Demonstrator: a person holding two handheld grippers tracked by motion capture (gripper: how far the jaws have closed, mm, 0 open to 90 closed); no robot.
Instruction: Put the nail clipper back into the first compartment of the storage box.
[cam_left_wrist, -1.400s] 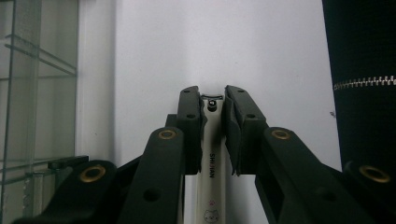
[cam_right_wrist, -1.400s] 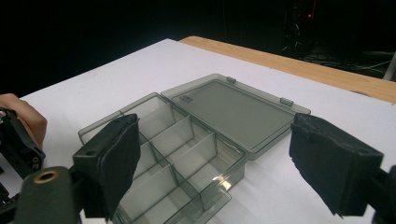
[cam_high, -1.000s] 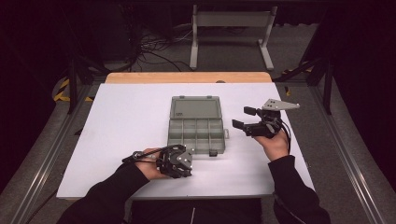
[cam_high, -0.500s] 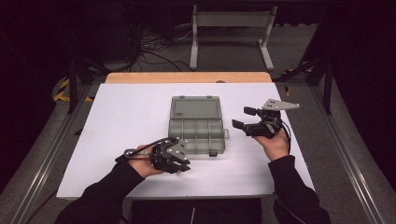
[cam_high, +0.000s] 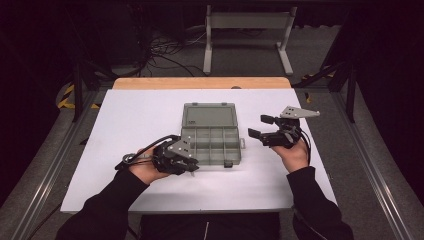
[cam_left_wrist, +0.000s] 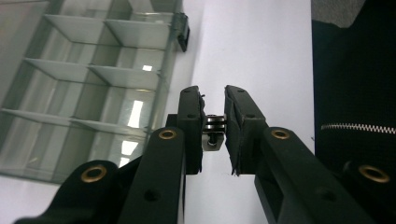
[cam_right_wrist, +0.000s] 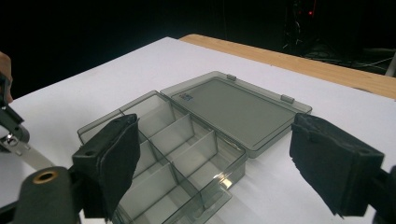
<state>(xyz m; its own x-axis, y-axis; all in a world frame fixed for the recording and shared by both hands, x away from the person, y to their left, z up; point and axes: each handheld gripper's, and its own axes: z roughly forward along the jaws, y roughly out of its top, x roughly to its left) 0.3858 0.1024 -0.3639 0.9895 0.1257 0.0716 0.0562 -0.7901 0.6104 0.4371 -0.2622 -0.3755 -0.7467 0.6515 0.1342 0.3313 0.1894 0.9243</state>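
Small metal part (cam_left_wrist: 213, 132), pinched between the nearly closed jaws of the left gripper (cam_high: 192, 164), now held at the front left corner of the open compartment box (cam_high: 212, 145), having risen from the table (cam_high: 125, 125). Right gripper (cam_high: 260, 127), jaws spread, unmoved beside the box.

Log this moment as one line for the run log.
left gripper: shut on small metal part | right gripper: open, idle | box: lid open

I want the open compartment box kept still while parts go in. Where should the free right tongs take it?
Judging by its pose, grip the compartment box by its right side wall, coming from the right: the lid lies flat behind, and the open right tongs already face that wall.
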